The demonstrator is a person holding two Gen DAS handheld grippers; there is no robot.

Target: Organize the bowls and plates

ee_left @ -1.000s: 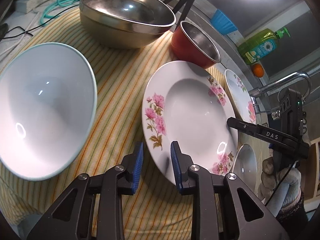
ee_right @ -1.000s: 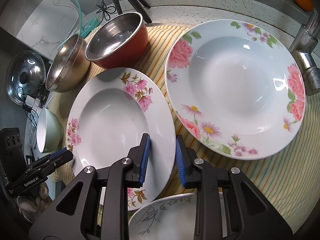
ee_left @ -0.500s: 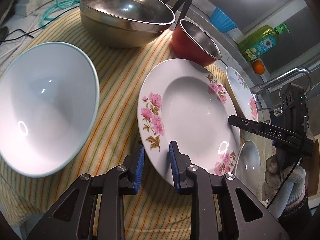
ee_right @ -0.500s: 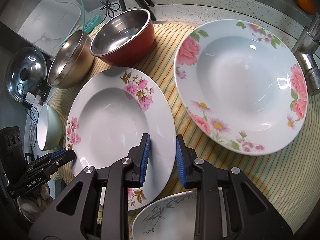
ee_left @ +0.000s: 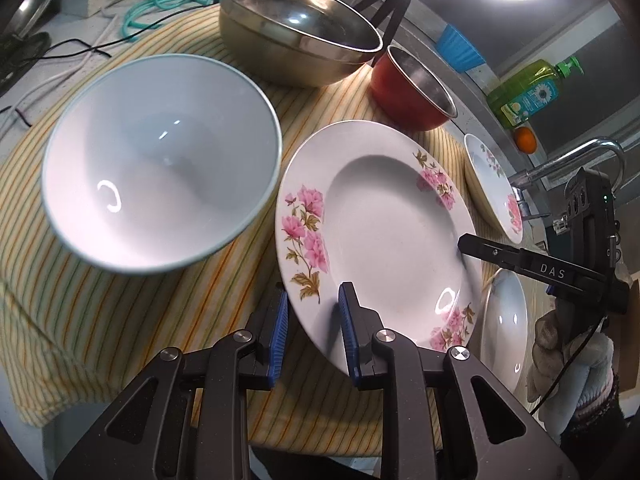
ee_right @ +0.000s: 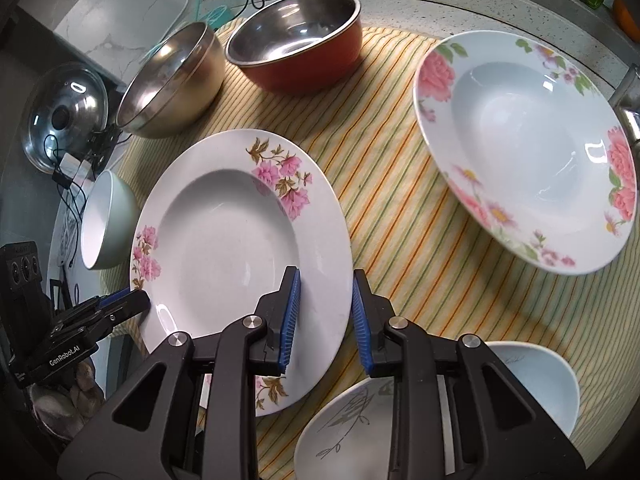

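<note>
A white deep plate with pink flowers (ee_left: 380, 232) (ee_right: 224, 248) is held at two opposite rims over the striped cloth (ee_right: 400, 200). My left gripper (ee_left: 312, 320) is shut on its near-left rim, and shows in the right wrist view (ee_right: 124, 304). My right gripper (ee_right: 326, 316) is shut on the opposite rim, and its tip shows in the left wrist view (ee_left: 464, 242). A white bowl (ee_left: 160, 160) (ee_right: 104, 224) sits close beside the plate. A larger rose-patterned plate (ee_right: 520, 148) (ee_left: 492, 184) lies apart on the other side.
A steel bowl (ee_left: 296, 32) and a red bowl (ee_left: 412, 88) stand at the back of the cloth. A leaf-patterned dish (ee_right: 352, 432) and a small white bowl (ee_right: 540, 384) lie under my right gripper. A tap (ee_left: 580, 156), a soap bottle (ee_left: 528, 96) and a pan lid (ee_right: 64, 116) surround the cloth.
Both grippers have carried the pink-flower plate sideways, closer to the white bowl and away from the rose plate. The grip on both rims looks unchanged.
</note>
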